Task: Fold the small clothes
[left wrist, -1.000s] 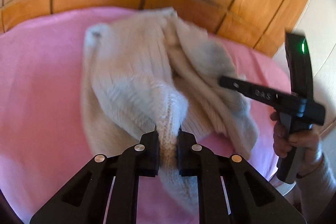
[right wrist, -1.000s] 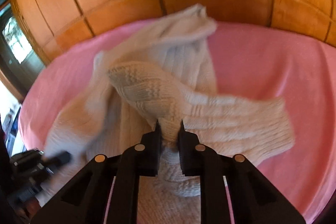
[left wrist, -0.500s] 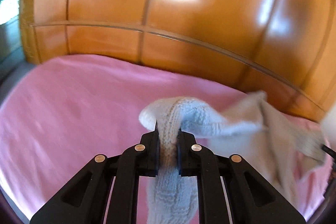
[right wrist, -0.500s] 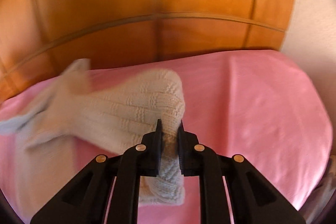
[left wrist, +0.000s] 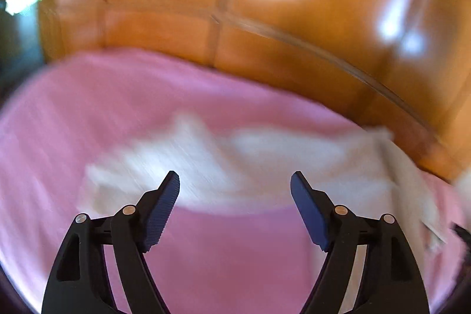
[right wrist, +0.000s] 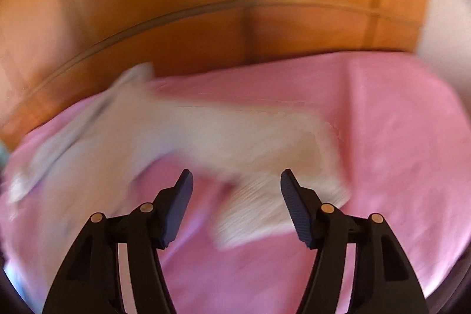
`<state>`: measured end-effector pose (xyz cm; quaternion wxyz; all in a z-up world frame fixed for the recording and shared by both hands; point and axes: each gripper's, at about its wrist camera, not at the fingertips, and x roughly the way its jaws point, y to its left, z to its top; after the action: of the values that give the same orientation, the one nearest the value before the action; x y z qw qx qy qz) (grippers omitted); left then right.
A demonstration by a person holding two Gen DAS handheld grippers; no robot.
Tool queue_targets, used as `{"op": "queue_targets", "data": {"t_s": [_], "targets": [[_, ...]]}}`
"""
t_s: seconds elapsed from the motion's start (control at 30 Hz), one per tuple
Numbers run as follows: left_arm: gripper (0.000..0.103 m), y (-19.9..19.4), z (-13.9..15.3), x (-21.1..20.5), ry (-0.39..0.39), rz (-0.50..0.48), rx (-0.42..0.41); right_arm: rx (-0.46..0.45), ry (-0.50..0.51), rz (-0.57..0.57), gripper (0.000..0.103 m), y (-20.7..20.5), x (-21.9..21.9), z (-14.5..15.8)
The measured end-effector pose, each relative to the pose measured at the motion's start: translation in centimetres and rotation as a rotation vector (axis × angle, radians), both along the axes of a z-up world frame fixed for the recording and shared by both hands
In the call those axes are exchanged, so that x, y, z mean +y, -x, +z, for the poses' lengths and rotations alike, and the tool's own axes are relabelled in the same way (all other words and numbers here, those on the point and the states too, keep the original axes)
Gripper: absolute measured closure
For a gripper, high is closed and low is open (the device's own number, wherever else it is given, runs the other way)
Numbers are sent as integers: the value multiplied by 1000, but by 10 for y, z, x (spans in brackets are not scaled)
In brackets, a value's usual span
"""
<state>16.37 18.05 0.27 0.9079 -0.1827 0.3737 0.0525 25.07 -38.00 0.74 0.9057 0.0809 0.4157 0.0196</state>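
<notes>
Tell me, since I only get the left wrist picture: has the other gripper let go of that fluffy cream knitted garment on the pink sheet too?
Observer: Yes. The right gripper stands open, its jaws having just spread, with nothing pinched between them.
Visitor: Where is the cloth on that side?
Observer: The cream knitted garment lies on the pink sheet beyond the fingertips, and a ribbed end shows in the gap between them, untouched.
Visitor: What lies past it to the right?
Observer: The sheet runs on to a pale wall beside the orange wooden panelling.
</notes>
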Motion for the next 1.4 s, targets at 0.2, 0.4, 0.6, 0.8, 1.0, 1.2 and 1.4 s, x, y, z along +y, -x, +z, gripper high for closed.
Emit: {"op": "queue_targets", "data": {"t_s": [0.2,0.4,0.6,0.8,1.0,1.2,1.4], "targets": [[30,49,-57,-69,249,-225,92,36,-202,281,42,63,98,-18],[36,53,-84,-116,414,-274,122,106,-155,330,70,65,157,-54],[93,52,-65,-132,330,-342,60,46,-152,305,97,79,137,-24],[95,60,-4,-95,324,-355,-72,-104,-231,223,98,106,68,45],[95,102,49,-54,289,-383,-114,-161,-286,193,98,147,26,73],[95,139,-20,-53,236,-357,109,84,-311,123,98,164,19,-25],[58,144,-78,-30,278,-237,208,197,-304,49,89,162,15,-86]]}}
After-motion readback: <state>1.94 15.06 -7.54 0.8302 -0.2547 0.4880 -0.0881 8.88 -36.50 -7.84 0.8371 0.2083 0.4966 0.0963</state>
